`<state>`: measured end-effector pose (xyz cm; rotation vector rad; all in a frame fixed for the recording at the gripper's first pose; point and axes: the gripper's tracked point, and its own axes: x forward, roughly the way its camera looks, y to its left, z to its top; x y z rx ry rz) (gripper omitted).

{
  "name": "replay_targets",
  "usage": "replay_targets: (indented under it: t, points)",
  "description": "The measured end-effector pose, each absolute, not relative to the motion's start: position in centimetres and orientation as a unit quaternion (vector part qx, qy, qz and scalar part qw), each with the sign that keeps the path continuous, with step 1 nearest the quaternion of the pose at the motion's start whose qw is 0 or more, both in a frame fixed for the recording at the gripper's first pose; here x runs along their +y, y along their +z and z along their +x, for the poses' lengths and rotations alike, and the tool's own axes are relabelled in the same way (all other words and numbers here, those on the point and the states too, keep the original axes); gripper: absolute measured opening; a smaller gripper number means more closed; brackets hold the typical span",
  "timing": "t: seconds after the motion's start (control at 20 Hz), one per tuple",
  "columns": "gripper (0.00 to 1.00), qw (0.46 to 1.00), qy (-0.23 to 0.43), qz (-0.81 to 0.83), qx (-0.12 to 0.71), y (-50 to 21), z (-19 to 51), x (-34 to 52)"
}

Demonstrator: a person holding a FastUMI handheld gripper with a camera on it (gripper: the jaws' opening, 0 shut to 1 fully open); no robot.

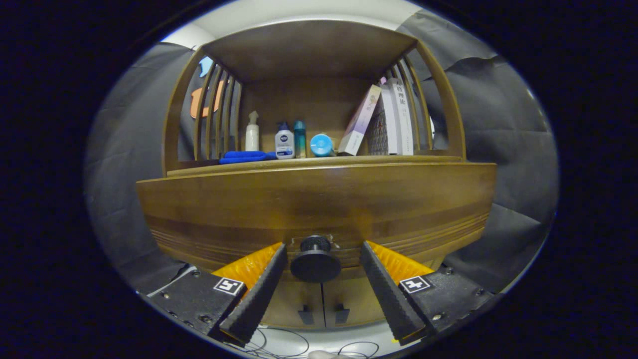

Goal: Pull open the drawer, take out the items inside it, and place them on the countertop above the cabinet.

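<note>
The gripper (320,252) has its jaws spread apart, one on either side of the round black knob (315,261) of a closed wooden drawer (319,209), not touching it. On the desk (319,159) above stand bottles (284,141) and books (394,119); their labels are too small to read.

The gripper (315,252) points level and straight ahead, its two fingers (259,291) spread wide apart and angled inward toward their tips. The jaws stand open, pressing on nothing, each finger clear of what sits in the gap between them.
</note>
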<state>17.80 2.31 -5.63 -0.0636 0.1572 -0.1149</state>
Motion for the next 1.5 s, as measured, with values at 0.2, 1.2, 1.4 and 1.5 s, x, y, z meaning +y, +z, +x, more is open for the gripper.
replay_targets:
  t: [0.2, 1.2, 1.4, 1.5]
  points:
    - [0.99, 0.994, -0.054, -0.037, 0.089, -5.4, 20.7, 1.8]
    - [1.00, 0.997, -0.025, -0.062, 0.033, 1.1, 6.8, 1.2]
    - [1.00, 1.000, -0.018, -0.006, 0.012, 4.2, 1.4, 1.5]
    - [1.00, 1.000, -0.022, 0.002, -0.003, 5.7, -0.7, 0.5]
